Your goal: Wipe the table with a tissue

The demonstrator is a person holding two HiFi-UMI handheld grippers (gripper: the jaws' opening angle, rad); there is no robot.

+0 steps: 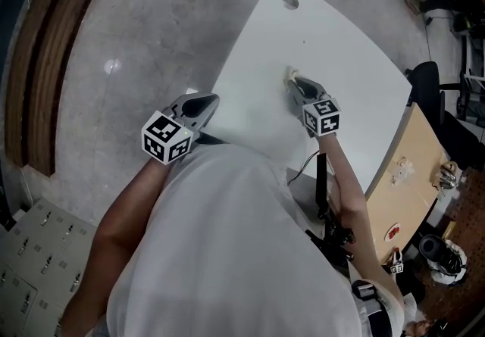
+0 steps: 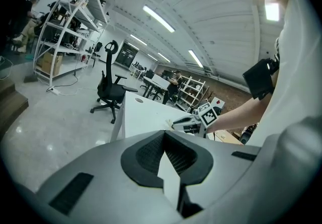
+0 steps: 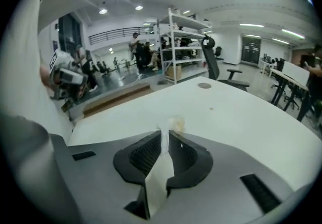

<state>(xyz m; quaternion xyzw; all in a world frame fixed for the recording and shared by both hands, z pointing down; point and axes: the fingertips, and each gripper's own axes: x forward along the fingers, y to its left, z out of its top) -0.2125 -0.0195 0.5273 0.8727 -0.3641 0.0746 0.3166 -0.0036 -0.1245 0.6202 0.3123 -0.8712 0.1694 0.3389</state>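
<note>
A tissue (image 3: 172,128), judged light, soft and easily torn, is being pinched by its bunched end in the closed right hand-held gripper (image 1: 292,80), low over the table (image 1: 345,63). The left hand-held gripper (image 1: 209,103) is being held shut and empty near the table's edge.

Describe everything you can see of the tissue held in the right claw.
The tissue looks like a small crumpled wad of thin paper, white with a faint yellowish tinge. The right claw is shut on it, so only a tuft pokes out past the tips. In the head view that tuft appears to meet the white table near its middle, short of the round cable hole.
</note>
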